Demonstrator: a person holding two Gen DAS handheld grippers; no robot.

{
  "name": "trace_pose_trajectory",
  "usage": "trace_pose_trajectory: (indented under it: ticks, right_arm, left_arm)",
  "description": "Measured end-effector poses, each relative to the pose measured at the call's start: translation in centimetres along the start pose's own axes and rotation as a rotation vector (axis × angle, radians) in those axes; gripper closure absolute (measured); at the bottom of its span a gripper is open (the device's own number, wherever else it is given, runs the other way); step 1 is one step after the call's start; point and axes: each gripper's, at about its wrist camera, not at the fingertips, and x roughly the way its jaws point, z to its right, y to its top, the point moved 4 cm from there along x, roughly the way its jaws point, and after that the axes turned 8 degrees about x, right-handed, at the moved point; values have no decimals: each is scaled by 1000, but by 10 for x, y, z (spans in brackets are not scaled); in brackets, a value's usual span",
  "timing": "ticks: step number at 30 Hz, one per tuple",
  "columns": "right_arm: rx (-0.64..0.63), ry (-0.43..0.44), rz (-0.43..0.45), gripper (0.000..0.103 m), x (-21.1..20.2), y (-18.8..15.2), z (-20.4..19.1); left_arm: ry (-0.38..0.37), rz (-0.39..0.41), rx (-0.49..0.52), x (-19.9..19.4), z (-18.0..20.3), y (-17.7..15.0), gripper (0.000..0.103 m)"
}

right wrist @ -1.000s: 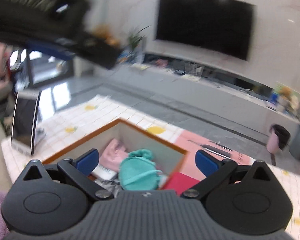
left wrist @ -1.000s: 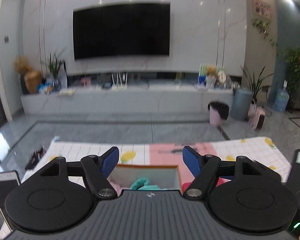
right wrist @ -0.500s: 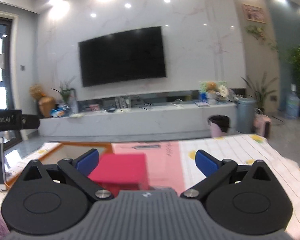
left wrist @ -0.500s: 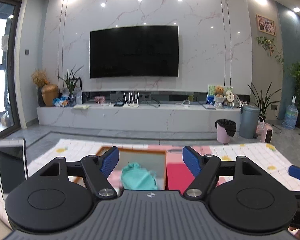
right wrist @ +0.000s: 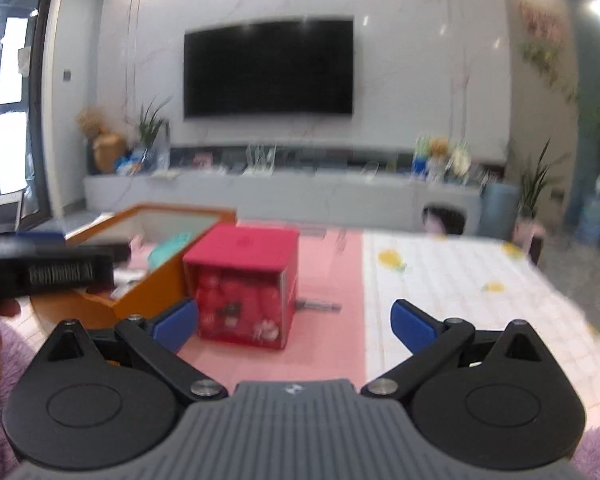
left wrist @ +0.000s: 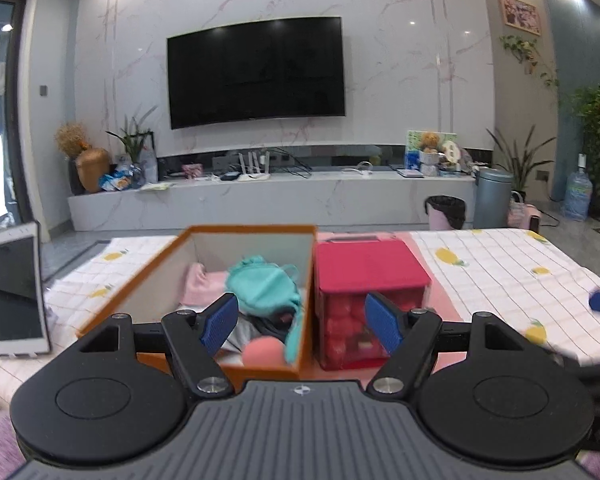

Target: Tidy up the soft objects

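Jaws of the left gripper (left wrist: 300, 322) stand wide and empty, over the near end of the orange box (left wrist: 140, 280). Jaws of the right gripper (right wrist: 294, 322) are likewise wide, holding nothing, near the red box (right wrist: 244, 280). Inside the orange box lie a teal cloth (left wrist: 262, 286), a pink cloth (left wrist: 202, 286) and a pink ball (left wrist: 262, 352). Both boxes sit side by side on the counter (left wrist: 500, 276).

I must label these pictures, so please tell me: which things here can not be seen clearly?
- Left wrist view: the bottom of the orange cardboard box is hidden under the teal fabric pouch and behind the left fingers.
- Both views: the contents of the red-lidded clear container are blurred.
- Right wrist view: the whole picture is motion-blurred, and the box's interior is mostly hidden.
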Motion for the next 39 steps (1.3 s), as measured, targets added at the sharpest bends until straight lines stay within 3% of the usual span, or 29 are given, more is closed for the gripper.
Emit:
trace_pose_trajectory:
  ticks: [3, 6, 12, 25, 39]
  right_arm:
    - [-60, 6, -85, 3, 9, -12, -9]
    - [-56, 20, -102, 3, 8, -21, -12]
    - [-17, 20, -103, 3, 11, -19, -6]
    - [-13, 21, -145, 3, 20, -22, -6]
    - [-36, 9, -116, 3, 19, -22, -10]
  left_arm:
    - [-38, -8, -9, 0, 5, -10, 18]
    - [-66, -36, -16, 4, 7, -17, 18]
    - [-48, -37, 27, 6, 21, -29, 18]
    - [-66, -58, -4, 10, 26, -36, 17]
    - [-56, -54, -12, 9, 26, -38, 17]
